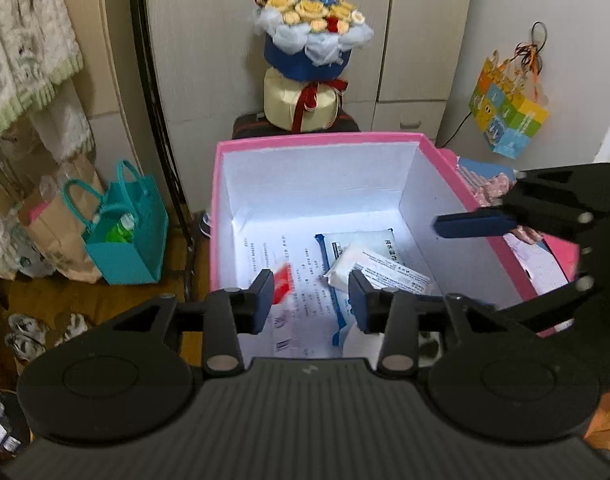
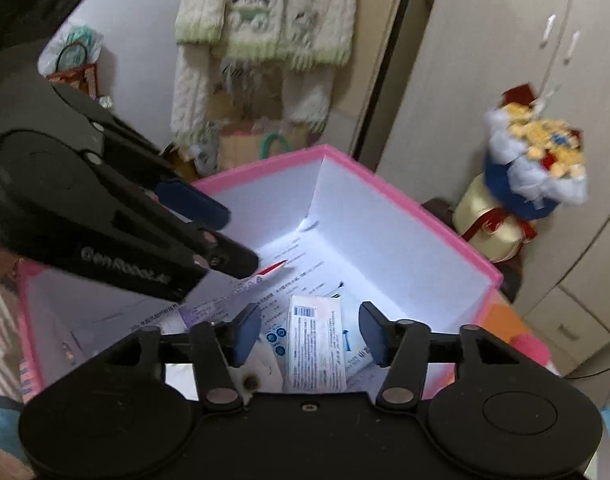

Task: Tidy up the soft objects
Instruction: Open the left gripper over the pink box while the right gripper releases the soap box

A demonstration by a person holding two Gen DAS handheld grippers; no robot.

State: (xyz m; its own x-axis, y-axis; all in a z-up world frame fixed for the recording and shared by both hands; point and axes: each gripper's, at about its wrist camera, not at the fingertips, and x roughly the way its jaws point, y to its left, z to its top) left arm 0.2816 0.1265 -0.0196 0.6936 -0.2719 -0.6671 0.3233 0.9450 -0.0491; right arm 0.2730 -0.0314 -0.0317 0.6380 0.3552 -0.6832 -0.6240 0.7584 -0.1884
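A pink box (image 1: pixel 289 141) with white inner walls stands open in front of me; it also shows in the right wrist view (image 2: pixel 389 194). On its floor lie white and blue soft tissue packs (image 1: pixel 381 266) (image 2: pixel 315 344), printed paper sheets (image 1: pixel 289 280) and a small red and white packet (image 1: pixel 281 283) (image 2: pixel 271 269). My left gripper (image 1: pixel 311 300) is open and empty above the box's near side. My right gripper (image 2: pixel 309 334) is open and empty above the tissue packs. Its fingers (image 1: pixel 475 225) reach over the box's right wall in the left wrist view.
A flower bouquet (image 1: pixel 311 32) on a cream roll stands behind the box against white cupboards. A teal bag (image 1: pixel 125 232) and a brown paper bag (image 1: pixel 53 224) sit on the floor at left. A knitted sweater (image 2: pixel 265 12) hangs at left. A colourful bag (image 1: pixel 505 112) hangs at right.
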